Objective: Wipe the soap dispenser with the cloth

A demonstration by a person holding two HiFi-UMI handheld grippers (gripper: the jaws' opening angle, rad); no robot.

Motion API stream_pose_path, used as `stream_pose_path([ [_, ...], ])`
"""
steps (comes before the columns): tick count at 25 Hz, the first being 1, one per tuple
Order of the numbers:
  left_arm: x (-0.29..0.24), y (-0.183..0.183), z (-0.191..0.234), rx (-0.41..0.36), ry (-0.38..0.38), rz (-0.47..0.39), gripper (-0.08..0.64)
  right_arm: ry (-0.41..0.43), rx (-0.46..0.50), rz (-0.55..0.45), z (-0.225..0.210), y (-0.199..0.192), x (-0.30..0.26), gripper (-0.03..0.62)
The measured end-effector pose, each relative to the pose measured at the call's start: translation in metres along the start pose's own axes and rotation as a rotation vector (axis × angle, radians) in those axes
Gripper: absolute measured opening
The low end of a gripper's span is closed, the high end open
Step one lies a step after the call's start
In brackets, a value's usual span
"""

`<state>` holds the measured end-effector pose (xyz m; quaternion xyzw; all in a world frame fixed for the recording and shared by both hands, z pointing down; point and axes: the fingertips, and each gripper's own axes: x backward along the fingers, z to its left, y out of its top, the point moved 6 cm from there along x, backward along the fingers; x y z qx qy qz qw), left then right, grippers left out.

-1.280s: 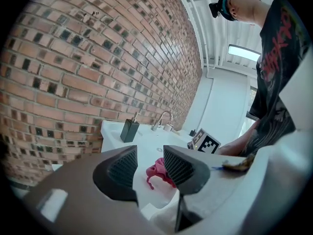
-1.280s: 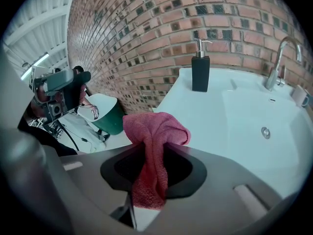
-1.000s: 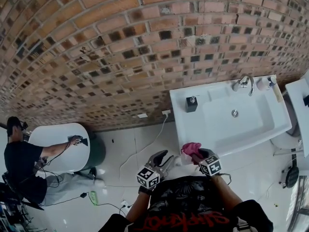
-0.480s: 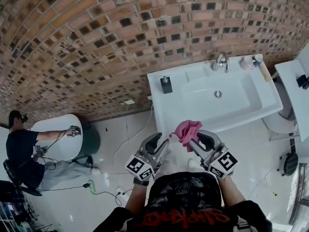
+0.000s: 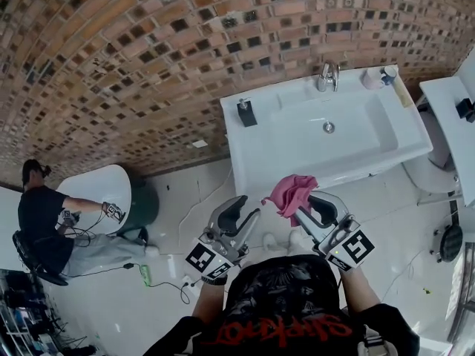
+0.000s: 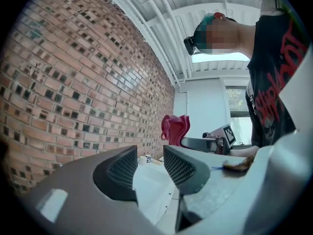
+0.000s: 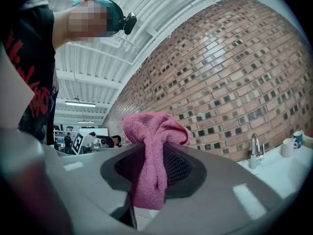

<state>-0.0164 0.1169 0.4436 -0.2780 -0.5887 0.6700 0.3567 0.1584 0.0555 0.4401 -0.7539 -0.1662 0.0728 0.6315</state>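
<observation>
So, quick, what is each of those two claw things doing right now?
Left gripper: open, nothing between its jaws.
Right gripper: shut on the pink cloth.

Brick wall (image 5: pixel 148 65) ahead of me, red-brown with darker bricks mixed in. White basin (image 5: pixel 256 158) set against it, chrome tap (image 5: pixel 327 75) at the back edge. Floor (image 5: pixel 171 228) is glossy white tile with cables (image 5: pixel 180 294) trailing across it. Round white table (image 5: pixel 93 191) off to my left by the wall, a person (image 5: pixel 44 225) seated at it. Ceiling (image 7: pixel 98 62) is white and ribbed, with beams and a lit strip light (image 7: pixel 78 103). Window (image 6: pixel 239 102) in the far white wall, daylight outside.
</observation>
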Motion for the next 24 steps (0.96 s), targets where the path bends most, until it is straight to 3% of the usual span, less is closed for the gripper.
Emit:
stream_pose_path([
  [7,0.005,0.025,-0.007,-0.037,-0.101,-0.041,0.166,-0.012,0.017,0.035,0.016,0.000,0.000,0.112],
  [16,0.015,0.033,-0.017,0.003,-0.281,-0.045,0.175,-0.039,0.041,0.038,0.032,-0.004,-0.008,0.112],
  [24,-0.005,0.026,-0.031,0.020,-0.347,-0.021,0.196,-0.098,0.015,0.039,0.034,0.009,0.010,0.112],
])
